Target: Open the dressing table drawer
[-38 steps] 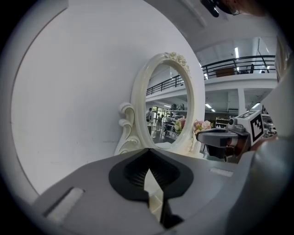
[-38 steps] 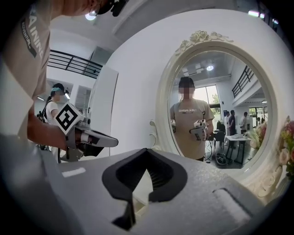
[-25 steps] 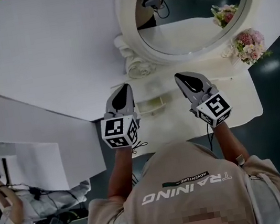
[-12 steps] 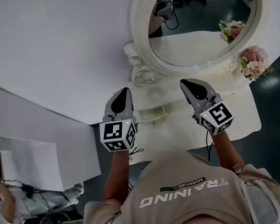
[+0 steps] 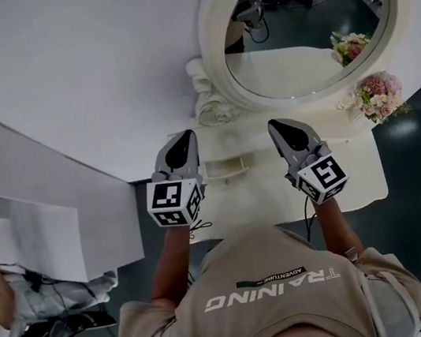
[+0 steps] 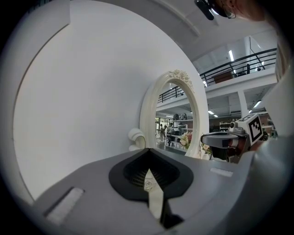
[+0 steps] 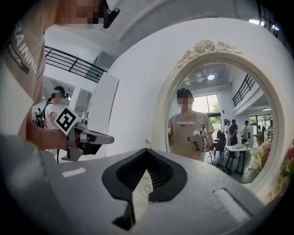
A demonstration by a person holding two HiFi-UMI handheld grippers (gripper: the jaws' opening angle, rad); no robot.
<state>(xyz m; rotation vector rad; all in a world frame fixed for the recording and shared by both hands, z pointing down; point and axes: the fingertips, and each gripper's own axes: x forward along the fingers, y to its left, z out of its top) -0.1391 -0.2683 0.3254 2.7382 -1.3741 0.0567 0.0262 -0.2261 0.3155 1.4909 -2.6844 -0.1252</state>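
as they hang over the dressing table (image 5: 358, 167), left gripper (image 5: 187, 134) and right gripper (image 5: 273, 124) are closed; empty

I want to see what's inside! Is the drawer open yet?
Not yet. Done: the person stands at the dressing table, facing the mirror. In hand: the left gripper and right gripper hover level on either side of the small drawer, both shut and empty, touching nothing. Left: the drawer looks closed from above, so a gripper must take its handle and pull it out.

Head view looks steeply down — both gripper views, closer, face the same mirror (image 5: 304, 36).
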